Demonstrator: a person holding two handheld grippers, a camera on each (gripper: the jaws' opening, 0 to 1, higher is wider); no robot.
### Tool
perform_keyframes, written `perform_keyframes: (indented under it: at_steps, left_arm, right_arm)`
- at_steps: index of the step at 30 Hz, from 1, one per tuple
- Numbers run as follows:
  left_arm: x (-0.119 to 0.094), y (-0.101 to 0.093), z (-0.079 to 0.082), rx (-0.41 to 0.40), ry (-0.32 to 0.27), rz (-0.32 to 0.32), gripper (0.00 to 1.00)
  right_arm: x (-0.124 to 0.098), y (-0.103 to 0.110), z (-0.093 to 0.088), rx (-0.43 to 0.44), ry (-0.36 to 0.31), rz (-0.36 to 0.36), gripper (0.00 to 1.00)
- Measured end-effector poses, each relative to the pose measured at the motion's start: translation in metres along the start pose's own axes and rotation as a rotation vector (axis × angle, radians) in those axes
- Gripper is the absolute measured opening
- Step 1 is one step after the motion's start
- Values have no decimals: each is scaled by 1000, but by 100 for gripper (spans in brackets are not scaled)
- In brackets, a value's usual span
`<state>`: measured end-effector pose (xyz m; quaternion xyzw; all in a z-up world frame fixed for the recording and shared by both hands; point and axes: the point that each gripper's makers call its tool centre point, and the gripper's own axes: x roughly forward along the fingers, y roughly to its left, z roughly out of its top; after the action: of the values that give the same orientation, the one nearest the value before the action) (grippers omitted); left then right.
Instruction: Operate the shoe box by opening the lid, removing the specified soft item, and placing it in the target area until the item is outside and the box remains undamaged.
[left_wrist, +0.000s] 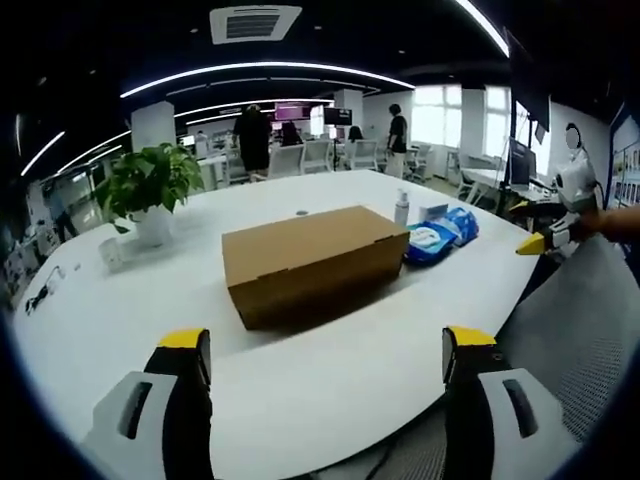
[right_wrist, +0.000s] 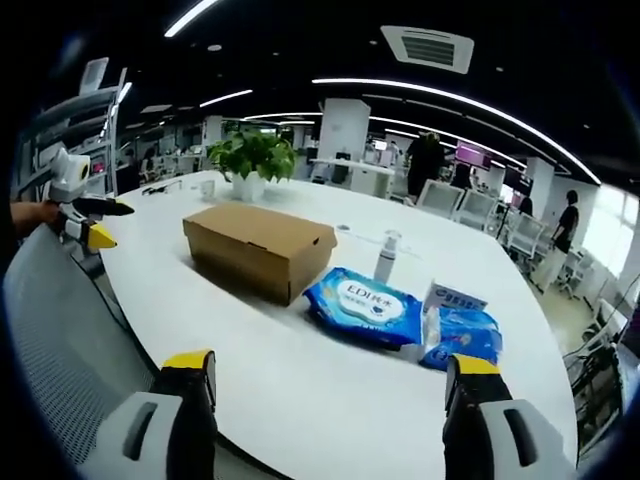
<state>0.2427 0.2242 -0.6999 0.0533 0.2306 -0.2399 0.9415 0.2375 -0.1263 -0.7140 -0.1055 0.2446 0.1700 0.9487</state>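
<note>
In the left gripper view my left claw (left_wrist: 327, 352) rises from the bottom of the frame, its two yellow-tipped jaws wide apart with nothing between them. Past them, in the middle of the frame, the box (left_wrist: 312, 262) sits on the white worktop (left_wrist: 120, 320) with its lid down flat. To the right of the box lies a blue wipes pack (left_wrist: 432, 241), just beside the box's far right corner, with a second blue pack (left_wrist: 462, 224) behind it and a small bottle (left_wrist: 402, 208) standing near them. A plant (left_wrist: 148, 186) in a white pot stands at the left of the frame. At the right edge my right claw (left_wrist: 540, 240) comes into the picture, clear of the worktop.

In the right gripper view my right claw (right_wrist: 328, 372) is likewise spread open and holds nothing. The box (right_wrist: 258, 248) lies left of centre, closed, well apart from my jaws. The wipes pack (right_wrist: 366, 306) lies just right of it, the second pack (right_wrist: 462, 332) further right, the bottle (right_wrist: 386, 256) behind them, the plant (right_wrist: 252, 160) beyond the box. My left claw (right_wrist: 95, 222) shows at the left edge, off the worktop (right_wrist: 300, 400)
</note>
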Motion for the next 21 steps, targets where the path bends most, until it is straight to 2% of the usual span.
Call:
perform_keyframes:
  at_steps: [21]
  left_arm:
    - [2, -1, -2, 21, 15, -1, 100]
  right_arm:
    - [0, 1, 2, -1, -9, 1, 95]
